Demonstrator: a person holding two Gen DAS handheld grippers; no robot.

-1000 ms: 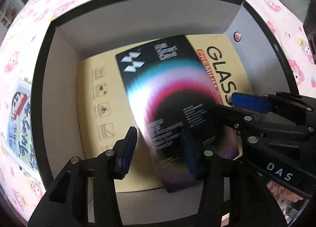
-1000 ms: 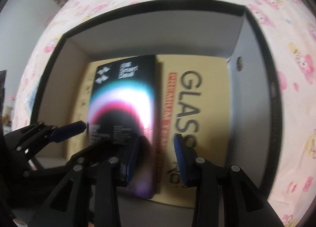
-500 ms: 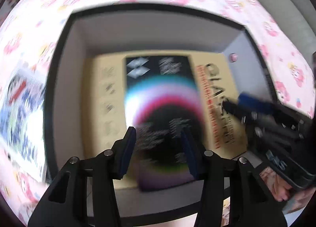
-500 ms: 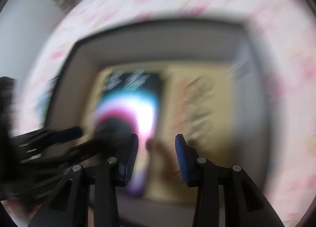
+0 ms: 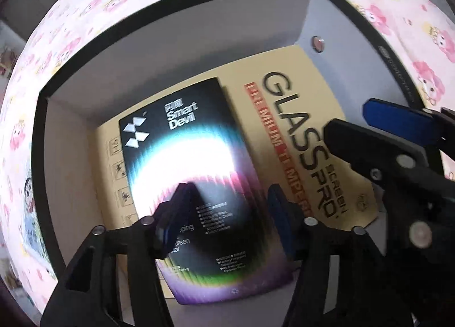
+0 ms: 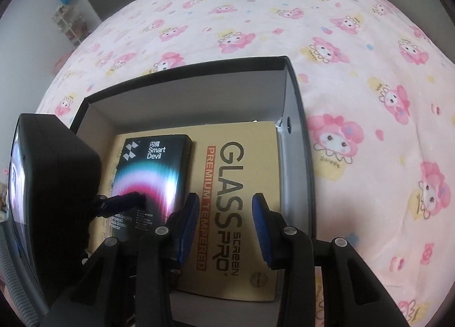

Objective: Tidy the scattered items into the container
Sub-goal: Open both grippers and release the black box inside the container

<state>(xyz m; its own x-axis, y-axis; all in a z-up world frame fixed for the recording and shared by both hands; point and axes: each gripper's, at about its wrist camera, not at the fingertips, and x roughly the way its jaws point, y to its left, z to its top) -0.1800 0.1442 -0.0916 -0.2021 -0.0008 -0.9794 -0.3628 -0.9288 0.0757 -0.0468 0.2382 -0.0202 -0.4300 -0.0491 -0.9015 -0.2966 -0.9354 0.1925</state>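
Left wrist view first: my left gripper (image 5: 227, 213) hangs over the box (image 5: 176, 51), a black-rimmed grey container sitting on the pink cartoon bedsheet (image 5: 93, 6). My jaws have just been opening and stand apart with nothing clamped between them. Below them the black Smart Devil package (image 5: 196, 162) lies flat on top of the tan Glass Screen Pro package (image 5: 318, 116), which covers most of the box floor. My right gripper (image 5: 369, 139) pokes in from the right over the tan one. A cartoon card (image 5: 31, 213) lies on the sheet left of the box.

Right wrist view: the right gripper (image 6: 224, 222) has its blue pads apart too, gripping nothing, hovering over the near part of the tan package (image 6: 250, 168). The black package (image 6: 153, 168) sits on the left half of it, and one pad of the left gripper (image 6: 125, 200) hangs over it.
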